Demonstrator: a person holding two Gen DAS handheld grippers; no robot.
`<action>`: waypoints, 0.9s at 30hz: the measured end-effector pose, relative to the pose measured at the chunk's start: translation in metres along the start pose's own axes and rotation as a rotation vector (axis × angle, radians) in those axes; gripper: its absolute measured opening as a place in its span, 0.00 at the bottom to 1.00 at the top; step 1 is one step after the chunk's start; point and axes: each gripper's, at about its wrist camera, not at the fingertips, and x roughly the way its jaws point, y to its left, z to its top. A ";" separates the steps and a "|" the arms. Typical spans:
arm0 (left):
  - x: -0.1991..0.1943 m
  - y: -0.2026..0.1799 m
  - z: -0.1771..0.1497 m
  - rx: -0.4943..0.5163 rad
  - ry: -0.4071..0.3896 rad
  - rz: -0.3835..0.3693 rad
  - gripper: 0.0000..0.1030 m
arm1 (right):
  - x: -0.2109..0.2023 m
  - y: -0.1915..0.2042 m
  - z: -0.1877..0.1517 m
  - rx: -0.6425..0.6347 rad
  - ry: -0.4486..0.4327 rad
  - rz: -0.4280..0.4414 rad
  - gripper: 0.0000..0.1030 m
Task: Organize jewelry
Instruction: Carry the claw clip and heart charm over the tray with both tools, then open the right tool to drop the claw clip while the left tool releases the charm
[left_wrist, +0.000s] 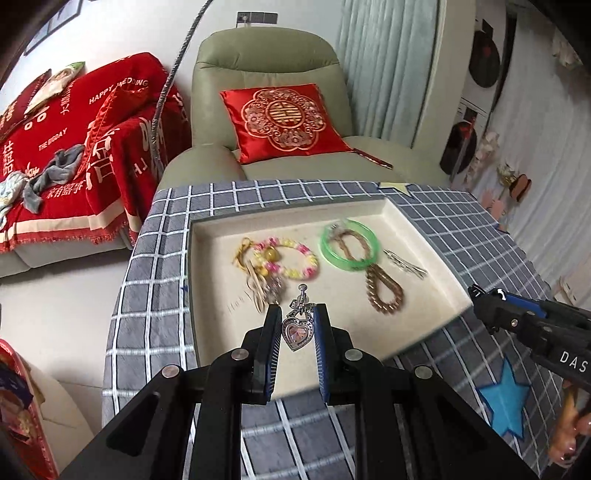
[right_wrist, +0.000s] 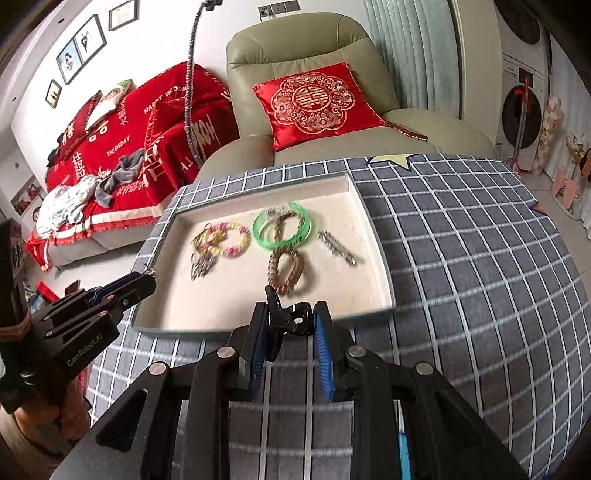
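My left gripper (left_wrist: 297, 314) is shut on a silver heart-shaped pendant earring (left_wrist: 296, 332), held above the near edge of a cream tray (left_wrist: 214, 236). My right gripper (right_wrist: 291, 314) is shut on a black hair clip (right_wrist: 291, 319), just in front of the tray (right_wrist: 373, 236). In the tray lie a pink-and-yellow bead bracelet (left_wrist: 295, 256), a green bangle (left_wrist: 349, 245), a brown chain bracelet (left_wrist: 384, 290), a silver hair pin (left_wrist: 404, 264) and a gold tassel piece (left_wrist: 255, 280). The right gripper (left_wrist: 480, 299) shows at the right edge of the left wrist view, the left gripper (right_wrist: 146, 280) at the left of the right wrist view.
The tray rests on a table covered in grey checked cloth (right_wrist: 461, 258) with a blue star patch (left_wrist: 508, 398). Behind stand a green armchair (left_wrist: 266, 62) with a red cushion (left_wrist: 284, 120) and a sofa under a red blanket (left_wrist: 74, 147).
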 end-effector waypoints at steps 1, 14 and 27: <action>0.005 0.002 0.003 -0.004 0.002 0.005 0.31 | 0.004 0.000 0.003 0.003 0.002 0.000 0.26; 0.056 0.006 0.014 0.004 0.051 0.057 0.31 | 0.071 -0.022 0.029 0.032 0.058 -0.039 0.26; 0.080 0.003 0.005 0.021 0.101 0.086 0.31 | 0.106 -0.025 0.024 -0.003 0.113 -0.070 0.27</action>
